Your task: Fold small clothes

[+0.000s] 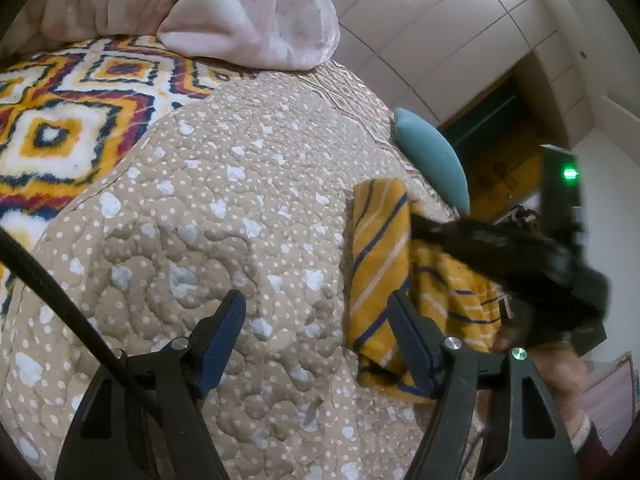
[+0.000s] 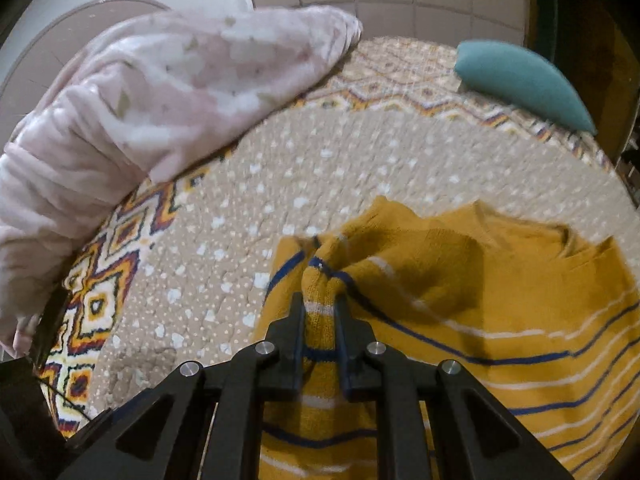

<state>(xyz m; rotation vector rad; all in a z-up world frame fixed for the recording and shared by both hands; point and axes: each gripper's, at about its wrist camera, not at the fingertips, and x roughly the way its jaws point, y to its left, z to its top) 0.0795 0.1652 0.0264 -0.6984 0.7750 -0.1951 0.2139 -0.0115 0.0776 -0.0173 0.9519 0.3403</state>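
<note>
Quilt (image 1: 224,208) lies bare beneath the left tool (image 1: 316,328), its jaws apart and gripping nothing. The striped sweater (image 1: 380,264) lies to its right on the bed, running away from the camera. The right tool (image 2: 319,312), nearer, is clamped on a bunched fold.

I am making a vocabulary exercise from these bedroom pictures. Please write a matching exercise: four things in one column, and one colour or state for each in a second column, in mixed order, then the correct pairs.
Things:
1. sweater
2. cushion
3. left tool
4. right tool

States:
A. teal, lying at the far edge of the bed
B. open, with nothing between its fingers
C. mustard yellow with blue and white stripes
D. shut on a fold of knitted cloth

Pairs: 1-C, 2-A, 3-B, 4-D
</note>
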